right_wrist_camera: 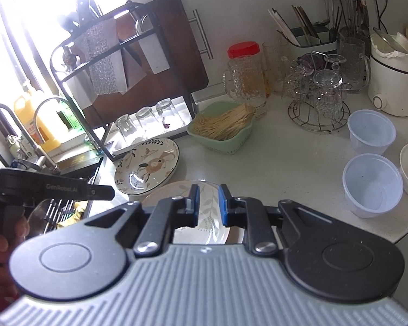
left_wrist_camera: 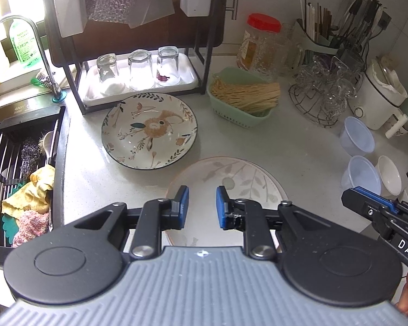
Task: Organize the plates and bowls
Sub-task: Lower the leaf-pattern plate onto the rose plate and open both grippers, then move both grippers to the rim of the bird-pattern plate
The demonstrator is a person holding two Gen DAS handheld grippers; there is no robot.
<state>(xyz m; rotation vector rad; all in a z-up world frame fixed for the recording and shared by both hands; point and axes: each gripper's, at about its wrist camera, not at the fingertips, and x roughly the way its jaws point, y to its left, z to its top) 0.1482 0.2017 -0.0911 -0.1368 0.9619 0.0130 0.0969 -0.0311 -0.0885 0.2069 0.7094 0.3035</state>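
2 plates (left_wrist_camera: pixel 149 130), sink rack (left_wrist_camera: pixel 19 163) left-cam only

I see glossy glazed ceramic on the floral plate (left_wrist_camera: pixel 149 130) beside the rack (left_wrist_camera: pixel 76 81) of matt black metal. Beyond it, clear glass tumblers (left_wrist_camera: pixel 140 69) shine on a white plastic tray (left_wrist_camera: pixel 187 82). The counter (left_wrist_camera: pixel 299 146) reads as smooth speckled stone. Two translucent plastic tubs (right_wrist_camera: pixel 371 184) look frosted. My grippers' pads (left_wrist_camera: pixel 183 203) are matt blue rubber.
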